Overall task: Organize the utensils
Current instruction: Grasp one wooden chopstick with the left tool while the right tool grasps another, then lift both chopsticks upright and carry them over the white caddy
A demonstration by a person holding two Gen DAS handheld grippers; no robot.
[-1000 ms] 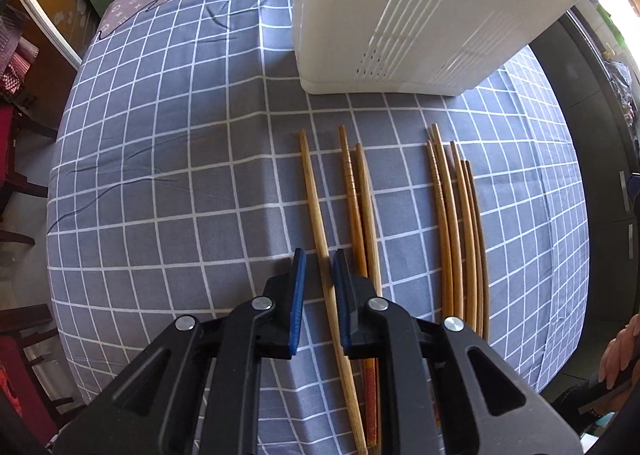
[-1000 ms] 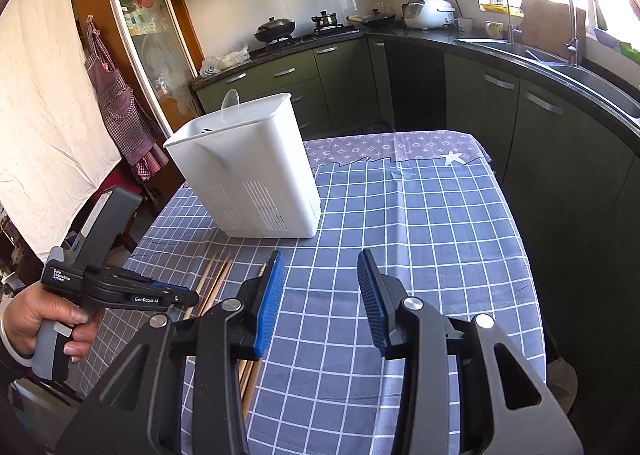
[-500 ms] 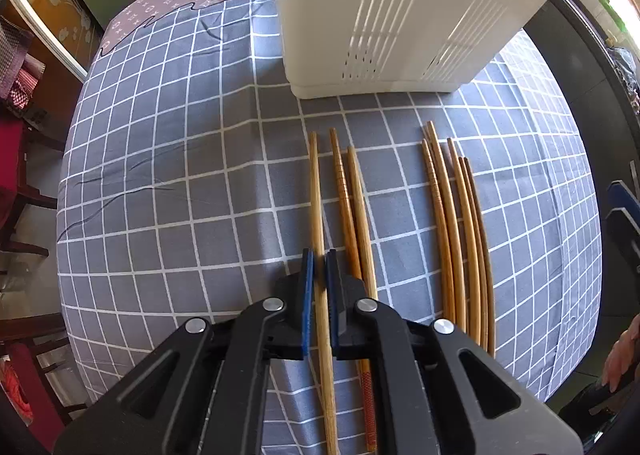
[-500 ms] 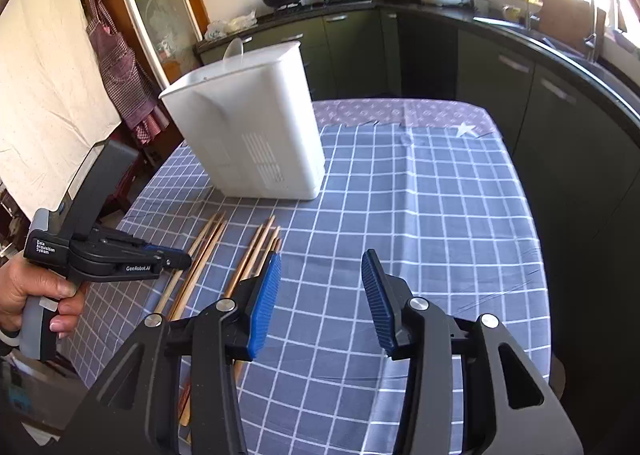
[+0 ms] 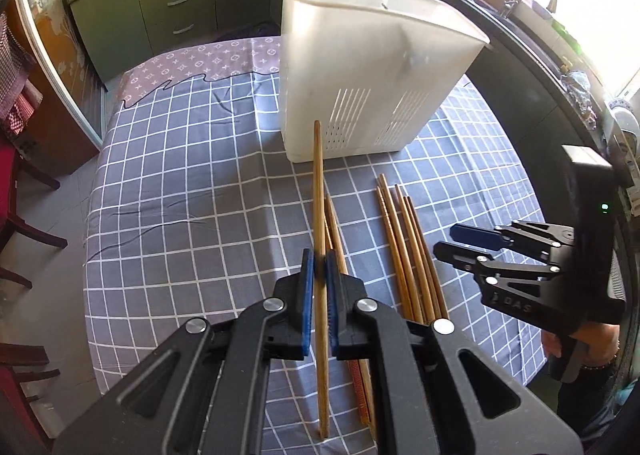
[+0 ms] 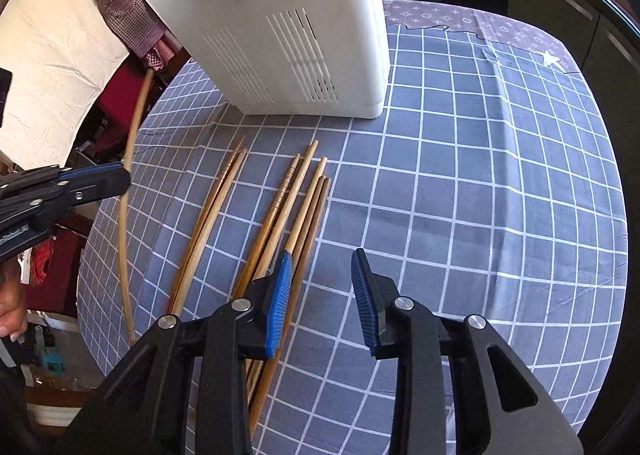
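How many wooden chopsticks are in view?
8: held wooden chopstick in left tool, loose pair beside it, bunch of five near right tool; overlaps may hide more.

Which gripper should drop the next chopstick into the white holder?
Left. The left gripper is already shut on a chopstick, lifted and aimed toward the white holder. The right gripper is open and empty above the chopsticks on the table.
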